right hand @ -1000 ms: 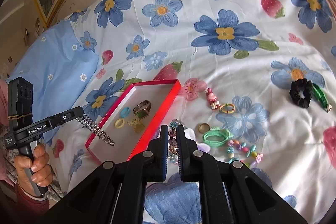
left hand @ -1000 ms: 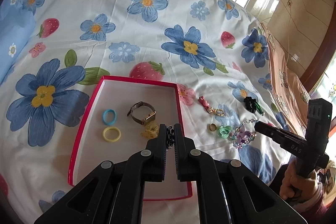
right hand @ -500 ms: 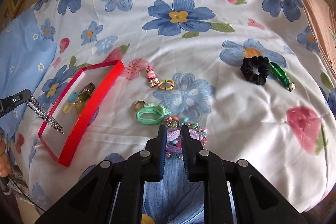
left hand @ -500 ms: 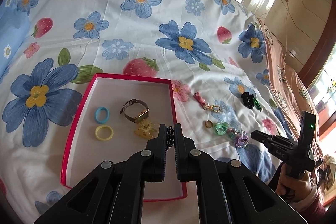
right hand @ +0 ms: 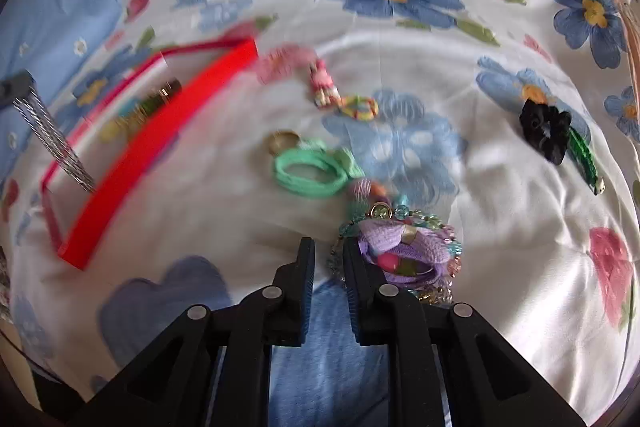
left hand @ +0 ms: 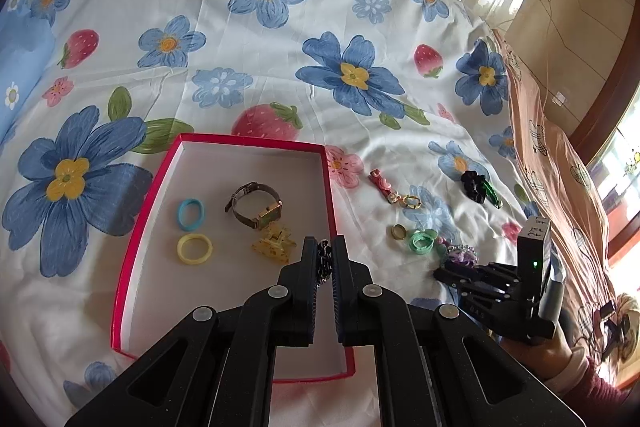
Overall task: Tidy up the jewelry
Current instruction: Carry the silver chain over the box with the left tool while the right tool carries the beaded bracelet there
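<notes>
The left claw (left hand: 325, 259) tilts downward, its jaws nearly together, pinching a silvery chain (right hand: 52, 139) that hangs below. The right claw (right hand: 329, 255) points steeply down with its jaws slightly apart (they have just been opening), nothing pressed between them. A hand (left hand: 536, 351) grips its handle.

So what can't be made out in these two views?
- Right wrist: contents of the red cardboard box are motion-blurred and partly behind its near wall.
- Left wrist: the silver chain is mostly hidden between the left tongs.
- Right tongs: whether they touch the beaded bracelet is unclear.
</notes>
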`<state>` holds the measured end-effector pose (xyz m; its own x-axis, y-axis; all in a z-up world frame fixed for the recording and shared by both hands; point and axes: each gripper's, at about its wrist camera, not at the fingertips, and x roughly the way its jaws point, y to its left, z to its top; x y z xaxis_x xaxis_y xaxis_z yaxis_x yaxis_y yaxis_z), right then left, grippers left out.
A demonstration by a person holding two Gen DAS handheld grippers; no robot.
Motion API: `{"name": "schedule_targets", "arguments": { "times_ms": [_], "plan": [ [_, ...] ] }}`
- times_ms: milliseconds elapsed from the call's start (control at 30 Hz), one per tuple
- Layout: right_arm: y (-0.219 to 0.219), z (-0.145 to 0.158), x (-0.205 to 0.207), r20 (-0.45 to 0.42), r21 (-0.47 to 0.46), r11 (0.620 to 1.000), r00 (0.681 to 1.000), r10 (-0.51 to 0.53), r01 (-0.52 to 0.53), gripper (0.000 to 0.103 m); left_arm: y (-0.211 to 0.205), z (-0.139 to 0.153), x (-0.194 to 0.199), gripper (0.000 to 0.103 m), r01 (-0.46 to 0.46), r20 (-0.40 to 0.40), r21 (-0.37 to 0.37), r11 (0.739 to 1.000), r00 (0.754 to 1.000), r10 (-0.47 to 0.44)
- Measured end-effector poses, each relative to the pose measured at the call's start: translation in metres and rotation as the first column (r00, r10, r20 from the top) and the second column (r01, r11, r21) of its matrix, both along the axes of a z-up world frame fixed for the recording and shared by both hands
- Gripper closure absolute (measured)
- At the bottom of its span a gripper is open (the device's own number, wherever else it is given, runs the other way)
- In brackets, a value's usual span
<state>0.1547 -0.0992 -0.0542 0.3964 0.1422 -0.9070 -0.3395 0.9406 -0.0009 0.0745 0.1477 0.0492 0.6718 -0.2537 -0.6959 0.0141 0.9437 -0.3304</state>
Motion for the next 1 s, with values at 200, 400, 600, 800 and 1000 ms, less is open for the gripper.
{"name": "schedule_targets", "arguments": {
  "times_ms": [200, 400, 600, 800, 1000],
  "plan": [
    [-0.018, 0.003, 0.007, -0.029, 0.117, 0.990, 0.997, -0.071, 0.074, 0.095, -0.003, 0.001, 0.001, 0.098, 0.005, -0.001, 0.002, 1.000, 1.000, -0.005],
    [-0.031, 0.038, 0.001, 0.016, 0.246, 0.965, 0.995, -0.100, 0.093, 0.096, -0.004, 0.003, 0.001, 0.098, 0.009, 0.006, 0.004, 1.000, 1.000, -0.009],
    [-0.034, 0.092, 0.001, 0.095, 0.410, 0.910, 0.989, -0.116, 0.067, 0.096, -0.003, 0.008, -0.004, 0.098, 0.009, 0.023, 0.005, 1.000, 1.000, -0.009],
    [-0.015, 0.116, -0.002, 0.163, 0.430, 0.903, 0.983, -0.080, 0.003, 0.096, 0.004, 0.011, -0.013, 0.098, -0.008, 0.031, 0.001, 1.000, 0.999, 0.008],
    [-0.010, 0.110, -0.003, 0.144, 0.426, 0.905, 0.987, -0.073, 0.005, 0.096, 0.011, 0.012, -0.019, 0.098, -0.020, 0.035, -0.002, 1.000, 0.999, 0.020]
  ]
}}
